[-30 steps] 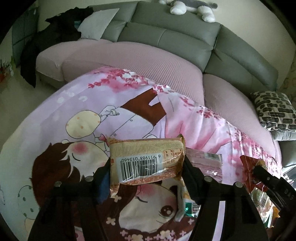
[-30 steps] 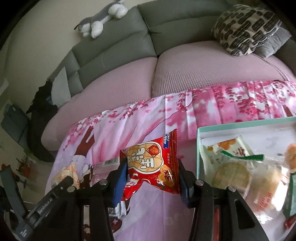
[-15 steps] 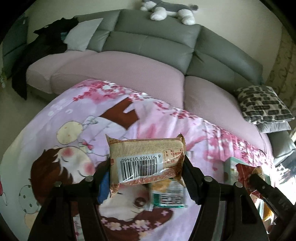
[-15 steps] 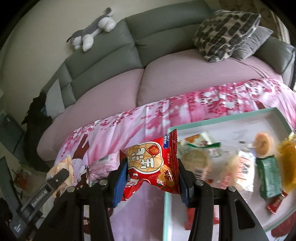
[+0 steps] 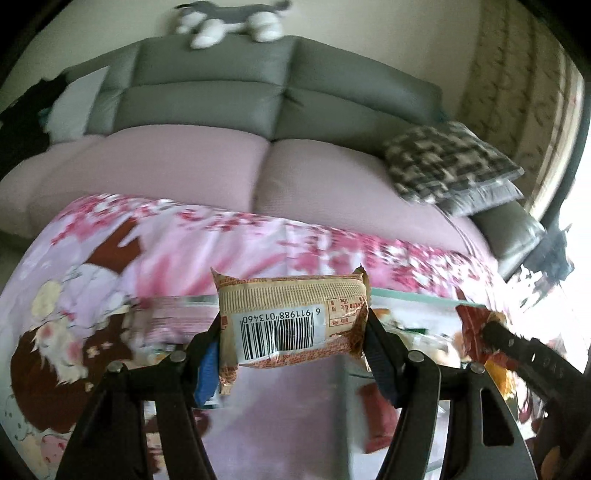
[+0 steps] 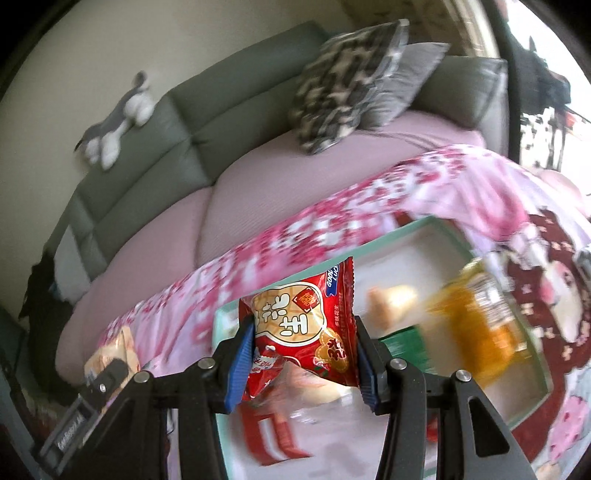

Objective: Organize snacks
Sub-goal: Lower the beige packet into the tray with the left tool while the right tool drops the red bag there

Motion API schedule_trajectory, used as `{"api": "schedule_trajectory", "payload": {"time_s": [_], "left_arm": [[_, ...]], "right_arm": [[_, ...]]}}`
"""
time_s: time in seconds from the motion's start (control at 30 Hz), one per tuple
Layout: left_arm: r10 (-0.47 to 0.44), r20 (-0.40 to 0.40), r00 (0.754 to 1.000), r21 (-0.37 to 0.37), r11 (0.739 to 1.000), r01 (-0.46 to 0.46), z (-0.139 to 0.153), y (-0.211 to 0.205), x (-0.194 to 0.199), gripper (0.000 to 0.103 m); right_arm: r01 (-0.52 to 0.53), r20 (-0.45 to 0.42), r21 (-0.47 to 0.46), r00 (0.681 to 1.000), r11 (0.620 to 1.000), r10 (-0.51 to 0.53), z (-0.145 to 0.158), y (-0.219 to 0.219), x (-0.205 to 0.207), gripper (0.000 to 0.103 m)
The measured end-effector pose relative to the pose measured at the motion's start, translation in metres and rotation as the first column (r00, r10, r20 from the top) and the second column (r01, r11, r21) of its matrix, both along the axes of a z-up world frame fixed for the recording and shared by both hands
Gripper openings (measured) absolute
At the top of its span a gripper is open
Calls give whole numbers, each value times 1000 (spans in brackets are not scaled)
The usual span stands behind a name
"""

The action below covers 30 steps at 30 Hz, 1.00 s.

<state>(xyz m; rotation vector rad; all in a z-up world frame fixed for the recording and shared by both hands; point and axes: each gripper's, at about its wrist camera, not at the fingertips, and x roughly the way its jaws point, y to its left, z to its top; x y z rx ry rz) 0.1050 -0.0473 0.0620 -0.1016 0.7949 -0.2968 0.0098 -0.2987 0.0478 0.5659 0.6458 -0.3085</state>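
Note:
My left gripper (image 5: pixel 291 338) is shut on a tan snack packet (image 5: pixel 288 317) with a barcode, held crosswise above the pink cartoon cloth, near the left edge of the mint-rimmed tray (image 5: pixel 413 297). My right gripper (image 6: pixel 304 354) is shut on a red snack packet (image 6: pixel 306 325) and holds it above the tray (image 6: pixel 436 223). The tray holds several snacks, among them a yellow packet (image 6: pixel 480 317) and a green one (image 6: pixel 404 343), all blurred. The right gripper with its red packet also shows in the left wrist view (image 5: pixel 476 328).
The pink cartoon cloth (image 5: pixel 110 258) covers the table. Behind it stands a sofa with pink seats (image 5: pixel 184 162) and grey backs, a patterned cushion (image 5: pixel 447 158) at the right and a plush toy (image 5: pixel 229 18) on top. Another packet (image 5: pixel 173 314) lies on the cloth at left.
Both grippers have swung to the right with their packets. The tray has come under the right gripper and beside the left one. The grips have not changed.

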Motion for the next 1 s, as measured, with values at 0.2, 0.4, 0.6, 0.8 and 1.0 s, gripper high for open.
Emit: {"api": "schedule_trajectory", "payload": {"time_s": [0.2,0.4,0.6,0.8,1.0], "left_arm": [[-137,16,990,48,990,136,1,-58,-11,69],[-250,-14,968,103,963,250,-16,-112,-18,69],[-268,-41,963,134,953,271,-27,-128,-18,71],[-293,-47,955,143,944,297,-26,-131,-22,77],[-286,-39,957,131,948,289,-17,-123,-22,83]], "right_arm": [[112,-21,19,994,994,-111,-8,-45,-18,52],[139,-47,36,989,990,-137,-21,-63,-20,52],[110,-73,39,992,993,-107,-31,-63,-14,54],[96,-57,49,994,994,-93,-31,-63,-15,67],[98,-62,32,993,995,-96,-28,-62,-16,78]]}}
